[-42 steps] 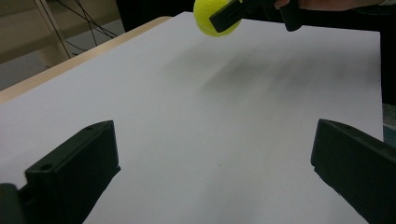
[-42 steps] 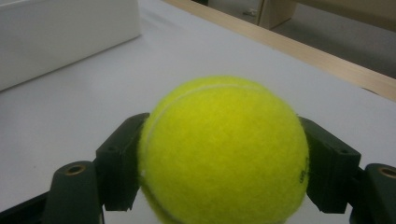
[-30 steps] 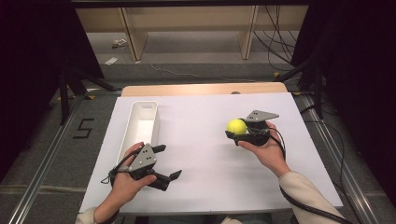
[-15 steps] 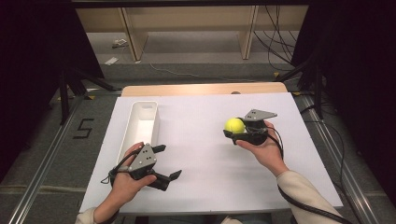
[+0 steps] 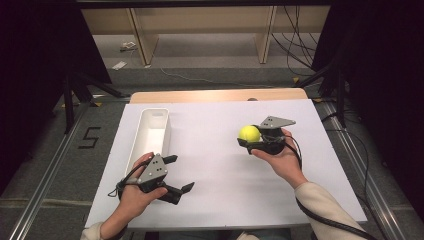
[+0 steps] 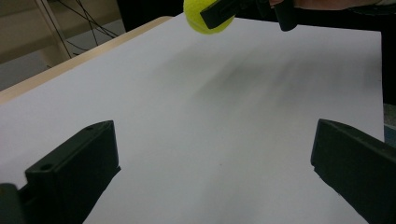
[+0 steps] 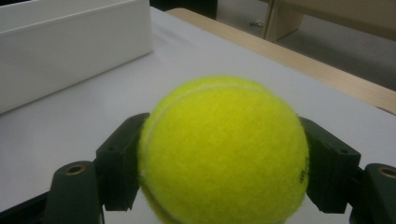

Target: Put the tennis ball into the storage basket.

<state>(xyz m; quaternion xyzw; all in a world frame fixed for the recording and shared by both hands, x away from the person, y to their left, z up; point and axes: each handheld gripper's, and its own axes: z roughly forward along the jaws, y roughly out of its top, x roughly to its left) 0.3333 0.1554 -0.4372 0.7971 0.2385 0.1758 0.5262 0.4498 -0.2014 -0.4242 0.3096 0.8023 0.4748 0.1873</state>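
A yellow tennis ball (image 5: 249, 133) is clamped between the jaws of my right gripper (image 5: 248, 136), held a little above the white table right of centre. In the right gripper view the ball (image 7: 224, 149) sits between both black jaws, with the right gripper (image 7: 224, 163) shut on it. Near the table's front left, my left gripper (image 5: 179, 173) stands open with nothing between its jaws. In the left gripper view its own jaws (image 6: 215, 163) are spread wide over bare white surface, and the ball (image 6: 198, 18) hangs far off at the top.
A long white tray (image 5: 154, 110) lies at the left of the table, just beyond my left hand; it also appears as the white tray (image 7: 70, 46) in the right gripper view. A wooden table edge (image 5: 215, 95) runs along the back. Wooden shelf legs and cables stand on the floor behind.
My right gripper has carried the ball slightly to the left. The left gripper has stayed where it was, still open.
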